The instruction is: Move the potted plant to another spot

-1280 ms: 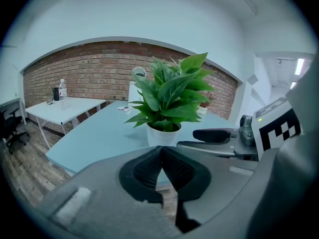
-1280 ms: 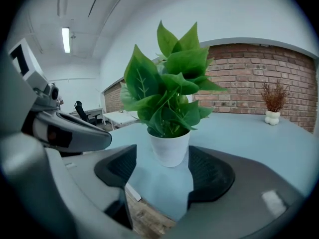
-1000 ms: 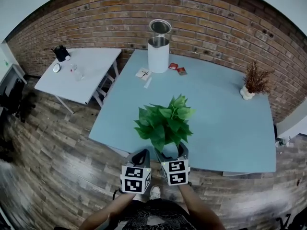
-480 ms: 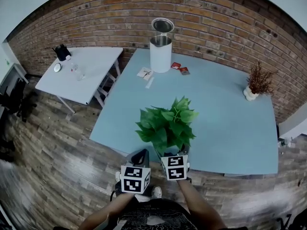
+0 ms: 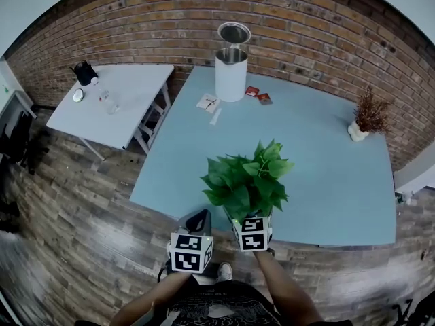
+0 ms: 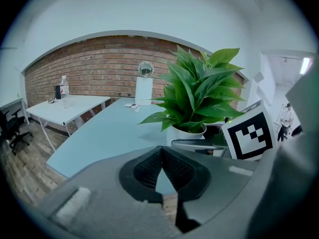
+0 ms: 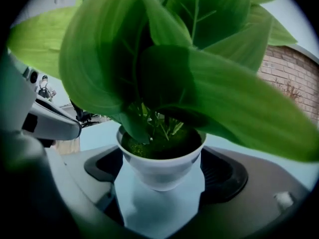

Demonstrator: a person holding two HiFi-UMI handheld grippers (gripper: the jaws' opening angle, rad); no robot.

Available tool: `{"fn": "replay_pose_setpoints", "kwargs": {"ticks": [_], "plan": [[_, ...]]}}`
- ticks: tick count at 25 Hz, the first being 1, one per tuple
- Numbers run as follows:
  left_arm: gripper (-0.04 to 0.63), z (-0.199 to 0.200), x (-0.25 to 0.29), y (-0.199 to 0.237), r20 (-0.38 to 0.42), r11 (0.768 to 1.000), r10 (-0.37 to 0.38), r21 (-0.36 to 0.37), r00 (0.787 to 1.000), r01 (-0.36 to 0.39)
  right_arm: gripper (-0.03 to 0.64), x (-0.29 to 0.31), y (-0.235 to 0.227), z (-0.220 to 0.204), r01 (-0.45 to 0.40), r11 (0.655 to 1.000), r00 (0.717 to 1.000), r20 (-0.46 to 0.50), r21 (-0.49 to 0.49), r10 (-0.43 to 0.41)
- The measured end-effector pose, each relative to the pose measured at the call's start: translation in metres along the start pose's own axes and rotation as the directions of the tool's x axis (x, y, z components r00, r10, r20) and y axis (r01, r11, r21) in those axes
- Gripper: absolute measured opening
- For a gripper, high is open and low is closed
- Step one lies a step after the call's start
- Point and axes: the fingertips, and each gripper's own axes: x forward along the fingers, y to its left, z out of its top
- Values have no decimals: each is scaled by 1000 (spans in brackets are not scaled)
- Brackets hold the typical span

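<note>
The potted plant [image 5: 248, 182] stands on the blue table [image 5: 326, 175], close to the near edge and a little right of the middle of that edge. It is well apart from the white bin [image 5: 231, 73] at the far edge and from the small dried plant [image 5: 369, 114] near the far right corner. Its white pot [image 6: 187, 133] sits upright and flat on the surface, so I judge that it is already set down at its spot.

The right gripper [image 7: 162, 183] has the pot between its two jaws, low under the leaves. The jaws are opening, and the pads seem to stand clear of the pot's wall on both sides, so the pot is released. Such a low grip is sensible, I think: the leaves are wide and soft, and only the pot gives a firm hold.

The left gripper [image 6: 160, 156] is clenched on nothing, its jaws together. It hangs just left of the pot, at the near edge, probably because one gripper is enough for this pot.

If the right gripper draws back, it should go straight, because the pot is near the edge and could tip.
</note>
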Motion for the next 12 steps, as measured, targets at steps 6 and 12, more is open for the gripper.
{"fn": "replay_pose_setpoints", "kwargs": {"ticks": [6,12], "plan": [[-2,2,3,8,-2,1000,-14,2,1000,14,479,0,-2,1,23,1000,1000,3,6,-23],[-2,1,4,20,-8,1000,-24,-3,1000,24,474,5,6,1,31,999,999,4,15,-31]]}}
